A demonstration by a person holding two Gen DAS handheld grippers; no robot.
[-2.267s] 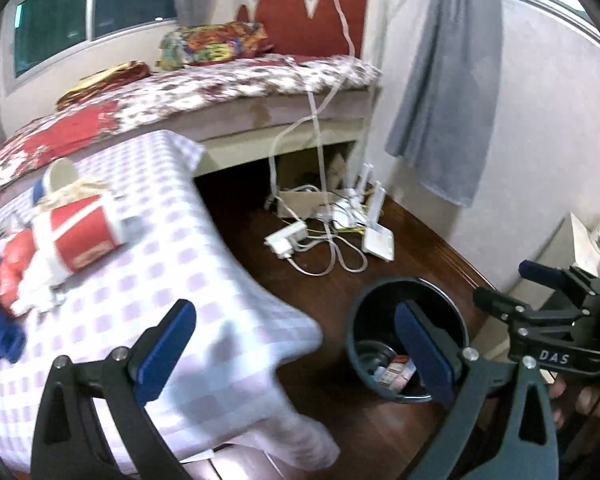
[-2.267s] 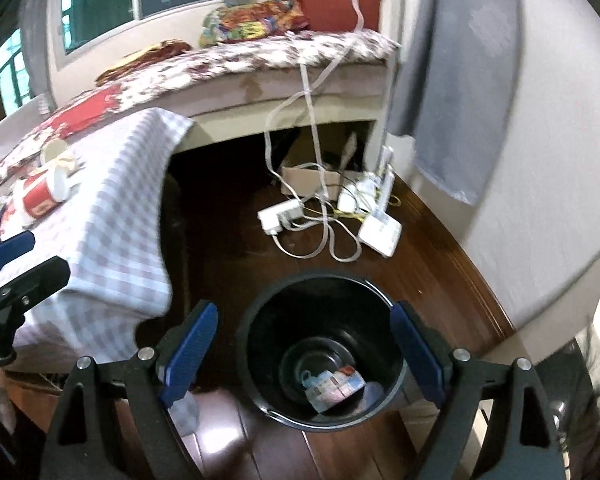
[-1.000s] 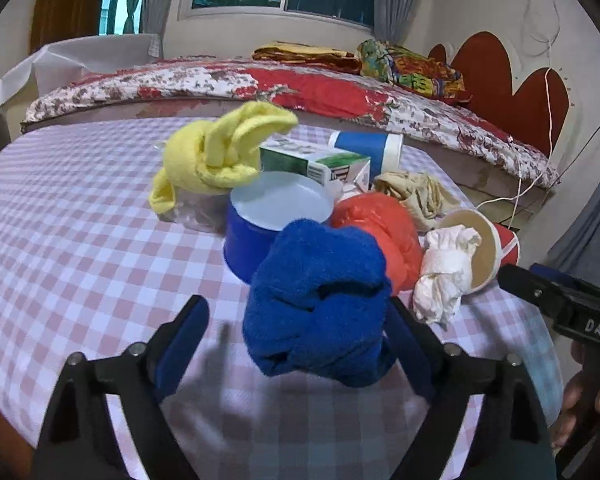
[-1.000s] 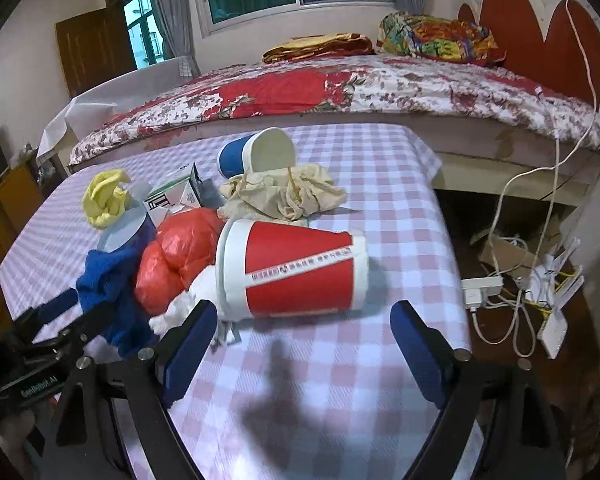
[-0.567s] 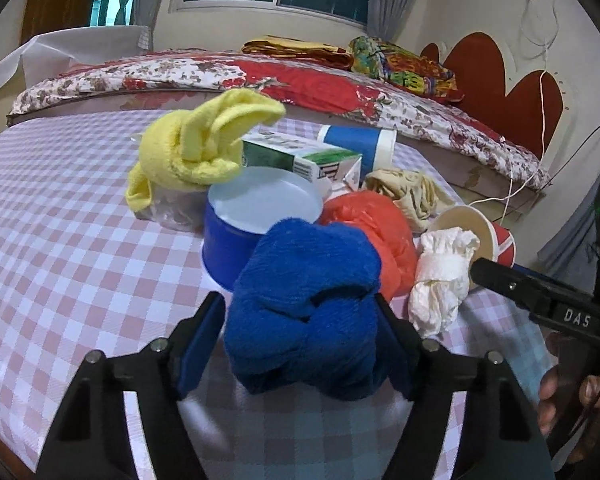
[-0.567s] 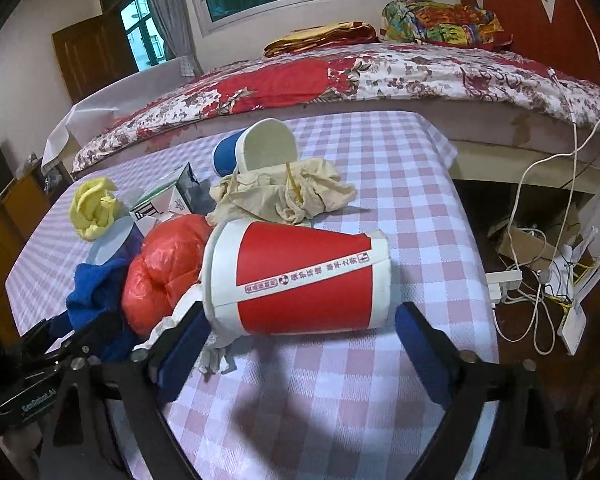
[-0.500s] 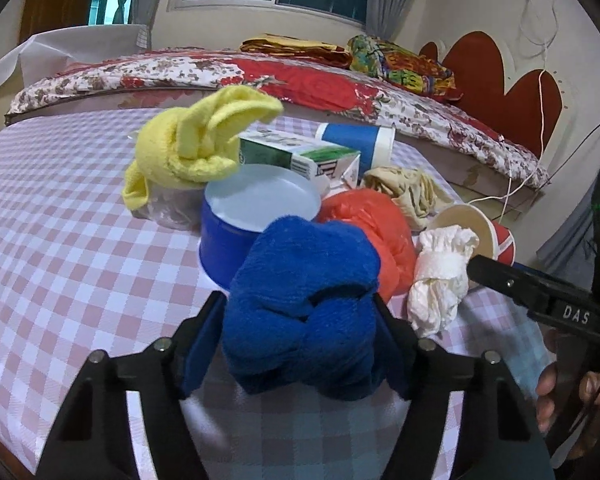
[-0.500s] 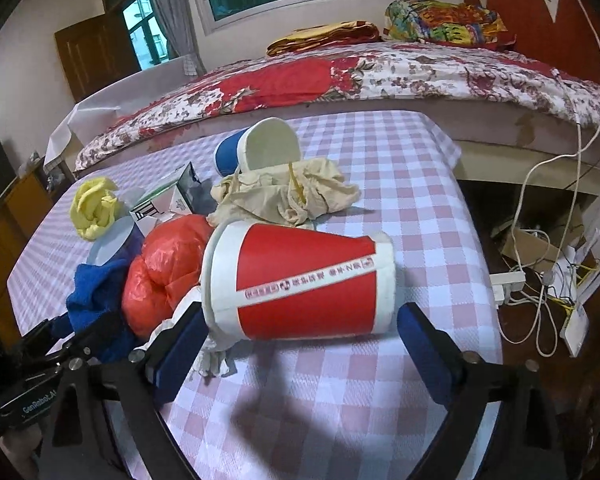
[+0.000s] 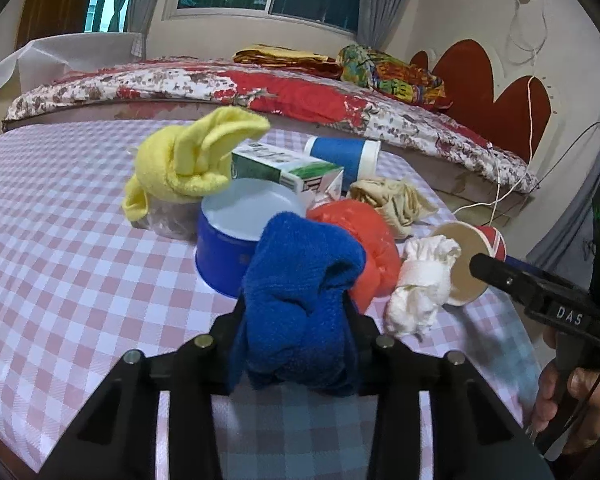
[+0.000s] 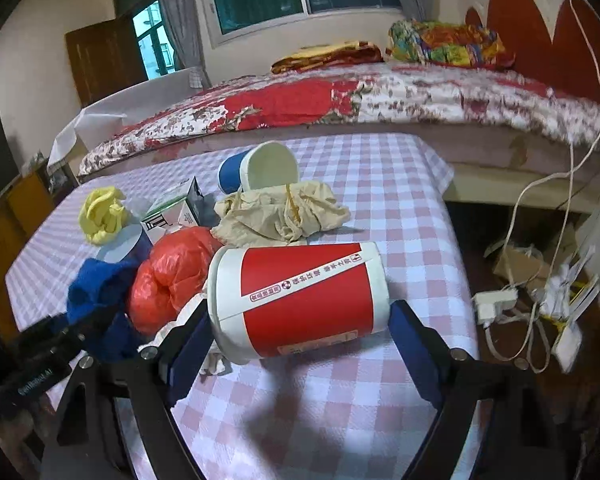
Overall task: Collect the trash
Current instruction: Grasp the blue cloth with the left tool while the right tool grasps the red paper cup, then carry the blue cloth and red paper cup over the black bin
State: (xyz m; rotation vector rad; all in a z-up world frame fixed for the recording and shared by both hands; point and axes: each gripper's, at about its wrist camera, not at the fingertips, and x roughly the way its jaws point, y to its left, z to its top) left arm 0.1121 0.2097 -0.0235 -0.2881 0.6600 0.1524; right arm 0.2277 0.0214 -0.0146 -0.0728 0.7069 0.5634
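A pile of trash lies on the checkered table [image 9: 60, 248]. My left gripper [image 9: 296, 320] is shut on the blue cloth [image 9: 300, 280], which fills the gap between its fingers. Behind it sit a blue tub [image 9: 236, 236], a yellow cloth [image 9: 188, 160], a green carton [image 9: 288, 168], a red plastic bag [image 9: 360, 232] and a white tissue wad [image 9: 420, 284]. My right gripper [image 10: 296, 344] is open, its fingers on either side of the red paper cup [image 10: 300, 296] lying on its side. The blue cloth also shows in the right wrist view [image 10: 100, 284].
A blue paper cup [image 10: 256, 168] and a beige cloth [image 10: 280, 208] lie behind the red cup. A bed [image 10: 340, 100] stands past the table. Cables and a power strip [image 10: 496, 304] lie on the wood floor at the right.
My left gripper has closed onto the blue cloth. My right gripper has moved forward so that the red cup sits between its open fingers.
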